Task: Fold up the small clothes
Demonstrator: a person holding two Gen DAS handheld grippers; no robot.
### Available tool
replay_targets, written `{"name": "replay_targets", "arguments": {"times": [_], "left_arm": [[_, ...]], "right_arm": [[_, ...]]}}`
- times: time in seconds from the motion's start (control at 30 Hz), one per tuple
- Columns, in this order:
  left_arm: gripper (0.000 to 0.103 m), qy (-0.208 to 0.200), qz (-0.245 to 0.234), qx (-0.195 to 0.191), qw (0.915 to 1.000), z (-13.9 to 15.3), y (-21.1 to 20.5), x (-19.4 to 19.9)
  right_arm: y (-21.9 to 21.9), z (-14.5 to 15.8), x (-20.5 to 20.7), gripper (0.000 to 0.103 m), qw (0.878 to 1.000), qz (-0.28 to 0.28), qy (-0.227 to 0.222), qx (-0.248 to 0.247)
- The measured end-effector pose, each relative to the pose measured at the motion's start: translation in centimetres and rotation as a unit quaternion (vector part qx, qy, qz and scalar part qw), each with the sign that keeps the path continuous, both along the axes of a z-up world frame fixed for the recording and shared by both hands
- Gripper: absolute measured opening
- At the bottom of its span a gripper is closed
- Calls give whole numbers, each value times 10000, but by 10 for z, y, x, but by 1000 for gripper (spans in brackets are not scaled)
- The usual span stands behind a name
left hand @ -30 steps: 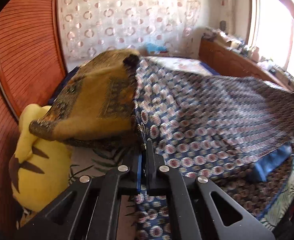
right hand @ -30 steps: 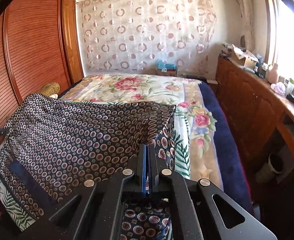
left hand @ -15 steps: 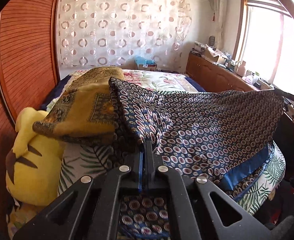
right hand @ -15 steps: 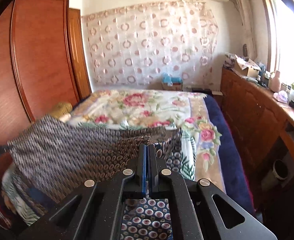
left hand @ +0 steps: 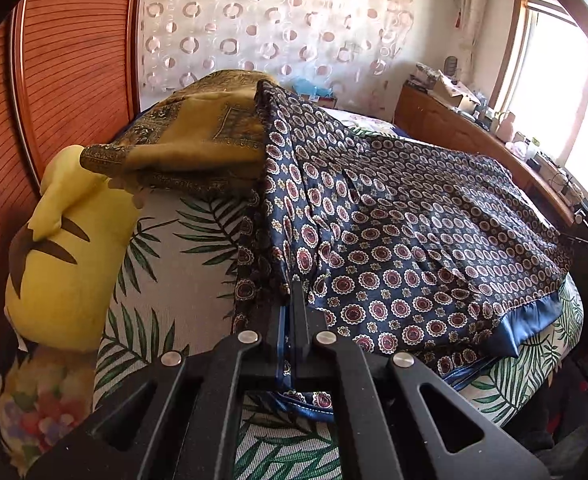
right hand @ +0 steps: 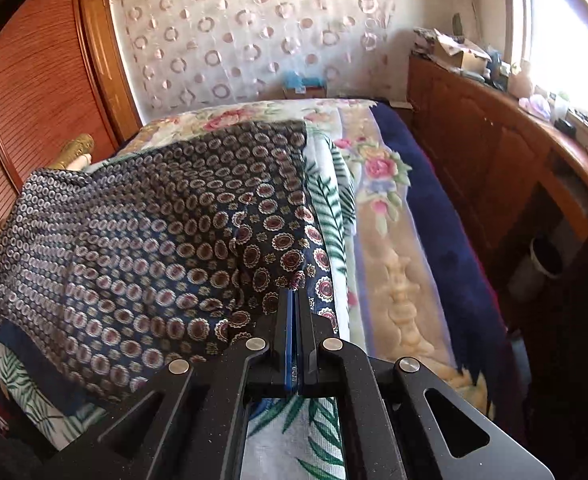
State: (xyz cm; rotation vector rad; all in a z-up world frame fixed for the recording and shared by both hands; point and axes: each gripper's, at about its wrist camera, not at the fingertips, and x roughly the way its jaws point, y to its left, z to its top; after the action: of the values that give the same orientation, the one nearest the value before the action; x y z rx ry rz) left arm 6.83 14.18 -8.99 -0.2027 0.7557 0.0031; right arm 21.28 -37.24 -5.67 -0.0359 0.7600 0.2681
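Note:
A dark blue garment [left hand: 406, 240] with a red and white medallion print and a plain blue hem lies spread across the near end of the bed; it also shows in the right wrist view [right hand: 165, 248]. My left gripper [left hand: 290, 292] is shut on its left corner. My right gripper [right hand: 294, 300] is shut on its right corner. The cloth hangs slack between them, low over the leaf-print sheet [left hand: 181, 264].
A folded mustard-yellow patterned cloth [left hand: 197, 140] rests on a yellow plush toy [left hand: 65, 264] at the left by the wooden wardrobe [left hand: 73, 64]. A floral blanket [right hand: 378, 184] covers the far bed. A wooden sideboard [right hand: 494, 152] with clutter runs along the right under the window.
Both grippers have come down toward the bed with the garment. The cloth, held up and stretched half a second ago, now drapes on the sheet.

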Motion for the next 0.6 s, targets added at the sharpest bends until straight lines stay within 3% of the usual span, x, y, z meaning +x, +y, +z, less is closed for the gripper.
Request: {"name": "replay_targets", "arguments": {"times": [0.23,0.27,0.37,0.4,0.43,0.47,0.5,0.6], "left_arm": [[2,21,-45,163,9999,-4,-4,-4],[3,7,-63,145,9999,-5,-4,-6],[4,59,-42,166,9998,-7,-3,-4],[16,80,-24,187,9998,-8,-3,-3],[25,89,-26,187,9998,-9,-2,-2],[42,91,-27,169,9998,-9,-2,-2],[48,87,-23,137,9999,-9,-1,-2],[49,146,33,186,9997,-11,0,-1]], "right_arm": [[5,-12,11,1,9999,47,-45,-146],[7,-13,9,9,9995,-56,-50,-294],[12,-17,14,19,9988,-168,23,-458],[13,-18,15,21,9987,-178,33,-481],[13,-17,16,32,9984,-215,2,-517],[15,-16,20,44,9983,-243,6,-538],[15,-17,21,48,9982,-258,20,-534],[17,-22,16,49,9986,-231,65,-473]]}}
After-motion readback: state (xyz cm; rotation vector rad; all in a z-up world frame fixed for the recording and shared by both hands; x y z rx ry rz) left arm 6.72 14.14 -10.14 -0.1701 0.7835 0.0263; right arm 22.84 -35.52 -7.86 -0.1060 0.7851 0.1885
